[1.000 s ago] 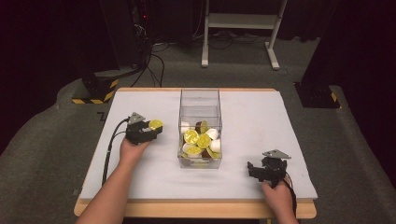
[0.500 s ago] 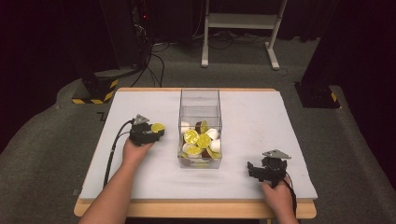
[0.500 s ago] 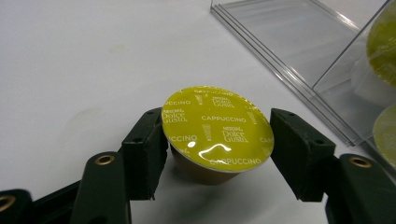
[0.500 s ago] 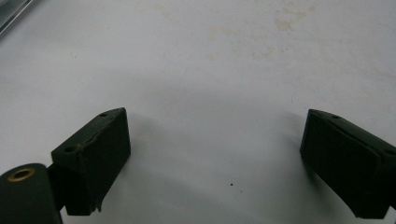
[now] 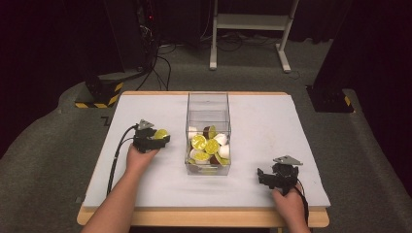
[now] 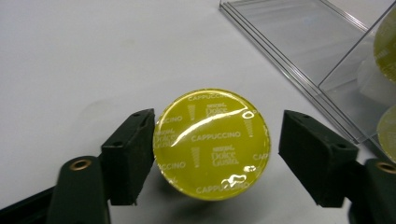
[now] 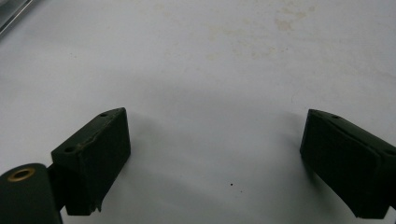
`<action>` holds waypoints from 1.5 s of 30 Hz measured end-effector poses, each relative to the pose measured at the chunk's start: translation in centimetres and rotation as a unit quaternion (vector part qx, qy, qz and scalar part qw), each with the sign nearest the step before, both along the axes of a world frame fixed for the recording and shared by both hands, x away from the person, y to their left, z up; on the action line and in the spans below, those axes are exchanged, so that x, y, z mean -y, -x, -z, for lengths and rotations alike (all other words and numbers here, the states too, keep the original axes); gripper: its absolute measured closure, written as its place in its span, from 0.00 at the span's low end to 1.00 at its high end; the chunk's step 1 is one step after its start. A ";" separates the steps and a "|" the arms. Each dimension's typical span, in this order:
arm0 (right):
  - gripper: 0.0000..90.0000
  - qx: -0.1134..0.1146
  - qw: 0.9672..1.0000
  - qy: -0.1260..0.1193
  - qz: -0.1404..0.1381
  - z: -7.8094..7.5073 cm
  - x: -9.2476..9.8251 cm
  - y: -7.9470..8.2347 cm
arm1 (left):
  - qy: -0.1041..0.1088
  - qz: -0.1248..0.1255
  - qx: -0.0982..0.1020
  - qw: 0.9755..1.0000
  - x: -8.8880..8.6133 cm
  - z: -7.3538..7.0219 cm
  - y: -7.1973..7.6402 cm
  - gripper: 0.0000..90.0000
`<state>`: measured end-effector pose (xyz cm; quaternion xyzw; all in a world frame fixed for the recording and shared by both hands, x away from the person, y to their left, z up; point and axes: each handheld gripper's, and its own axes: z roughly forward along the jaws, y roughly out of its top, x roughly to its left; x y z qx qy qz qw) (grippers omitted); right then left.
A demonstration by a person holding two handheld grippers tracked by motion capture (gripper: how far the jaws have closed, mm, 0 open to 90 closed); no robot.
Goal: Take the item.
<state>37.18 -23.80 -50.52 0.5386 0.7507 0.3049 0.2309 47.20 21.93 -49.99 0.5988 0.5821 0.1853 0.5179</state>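
Now, left to right:
Left gripper (image 5: 156, 139): held in the person's left hand (image 5: 138, 158) on the left half of the worktop (image 5: 272, 121), just left of the clear box; a black cable trails back from it along the forearm.
Left fingers (image 6: 130, 154): they have just been opening; in the left gripper view they stand apart with the capsule between them, one finger at or just beside the capsule's rim, the other clear of it with a gap showing, so nothing is clamped.
Yellow capsule (image 6: 212, 142): a round pod with a shiny yellow foil lid printed "CAPPUCCINO", sitting on the white worktop between the left fingers, outside the box and near its left wall; seen in the high view at the gripper's tip (image 5: 161, 133).
Clear box (image 5: 208, 104): a tall, see-through, open-topped container at the middle of the worktop; its far part looks empty.
Box contents: a loose heap of capsules (image 5: 206, 145) in the near part, several with yellow lids, some white, a few dark brown, lying tilted against one another; an exact count cannot be told.
Right gripper (image 5: 265, 177): held in the person's right hand (image 5: 290, 206) near the front right corner of the worktop, well apart from the box.
Right fingers (image 7: 100, 156): spread wide over bare white worktop, nothing between them.
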 end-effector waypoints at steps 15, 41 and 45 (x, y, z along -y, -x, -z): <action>0.09 0.000 1.000 0.001 -0.001 0.0 0.0 0.0 | 0.010 -0.001 0.008 1.000 -0.1 -1.4 2.1 0.21; 0.09 0.000 1.000 0.000 0.001 0.0 0.0 0.0 | 0.020 0.018 0.005 1.000 -2.7 -1.3 8.5 0.25; 0.09 0.001 1.000 0.000 0.001 0.0 0.0 0.0 | 0.016 0.021 -0.012 1.000 -3.7 -0.2 10.3 0.26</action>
